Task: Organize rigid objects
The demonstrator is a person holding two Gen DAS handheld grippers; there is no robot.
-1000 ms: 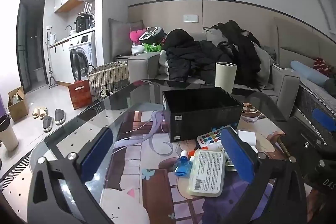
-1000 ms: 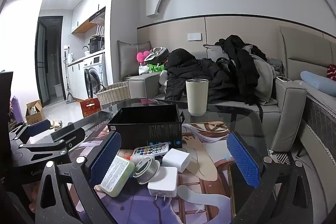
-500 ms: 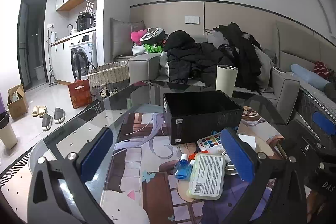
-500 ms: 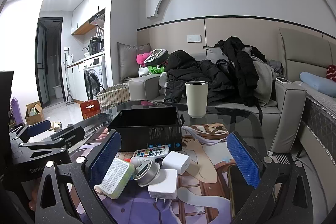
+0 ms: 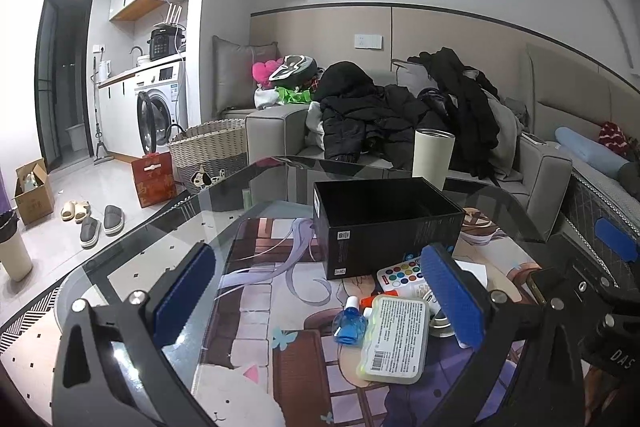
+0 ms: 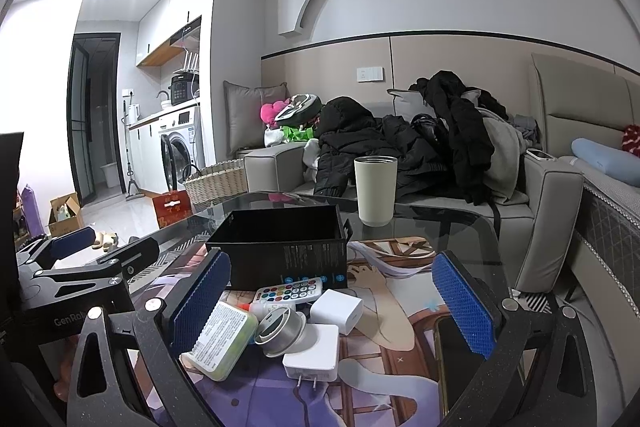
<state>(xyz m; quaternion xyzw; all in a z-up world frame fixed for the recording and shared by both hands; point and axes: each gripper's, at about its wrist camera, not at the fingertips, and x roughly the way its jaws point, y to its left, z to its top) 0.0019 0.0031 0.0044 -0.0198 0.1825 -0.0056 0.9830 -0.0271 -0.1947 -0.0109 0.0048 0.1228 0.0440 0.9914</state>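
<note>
An open black box [image 5: 384,223] [image 6: 280,247] stands on the glass table. In front of it lie a colour-button remote [image 6: 290,290], a green-edged white case [image 5: 394,339] [image 6: 222,337], a small blue bottle [image 5: 350,321], a metal tin [image 6: 278,331] and two white chargers [image 6: 336,309] [image 6: 314,351]. My left gripper [image 5: 316,291] is open and empty above the table, left of the pile. My right gripper [image 6: 332,297] is open and empty, with the pile between its fingers.
A cream tumbler [image 6: 375,190] stands behind the box. A dark phone [image 6: 452,359] lies at the right on the printed mat [image 5: 280,267]. A sofa with piled clothes [image 5: 400,115] is beyond the table. A wicker basket [image 5: 208,143] and slippers are on the floor at the left.
Both views have shifted slightly, so the box and the pile sit a little lower in the frames. No object has moved and both grippers stay open.
</note>
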